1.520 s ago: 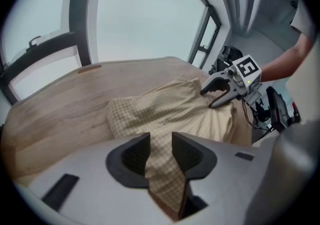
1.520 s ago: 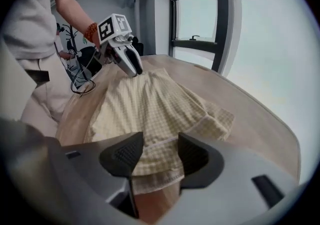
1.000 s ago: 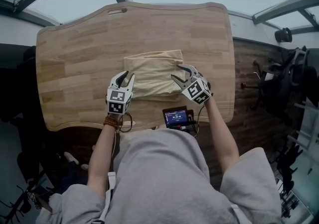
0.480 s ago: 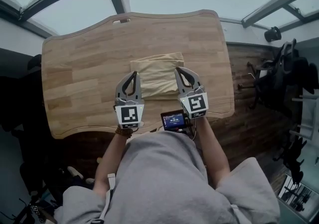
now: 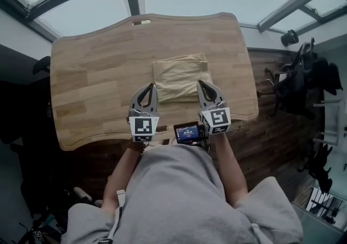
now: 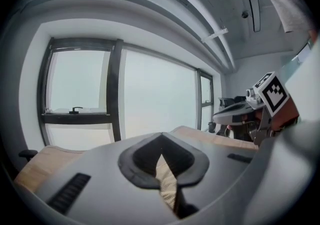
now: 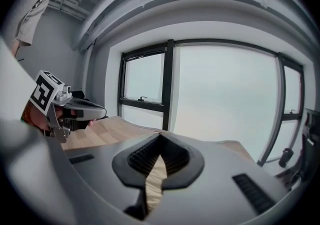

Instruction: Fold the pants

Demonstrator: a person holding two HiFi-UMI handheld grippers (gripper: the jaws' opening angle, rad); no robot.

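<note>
The beige pants (image 5: 180, 77) lie folded into a small rectangle in the middle of the wooden table (image 5: 92, 75). My left gripper (image 5: 153, 88) hangs above the table just off the bundle's near left corner, shut with nothing in it. Off the near right corner, my right gripper (image 5: 201, 83) is likewise shut and empty. Neither touches the cloth. In the left gripper view the left gripper (image 6: 161, 141) points nearly level toward the windows, and so does the right gripper (image 7: 160, 139) in the right gripper view. A thin beige strip shows below each pair of tips.
A small device with a lit screen (image 5: 188, 132) sits at the table's near edge between my hands. A handle slot (image 5: 142, 21) is cut at the far edge. Dark office chairs (image 5: 303, 75) stand to the right. Large windows (image 6: 155, 94) lie beyond.
Both grippers stood open at the pants' near edge a second ago. They have since shut empty, lifted off the table and drawn back toward me, tilting up to near level.
</note>
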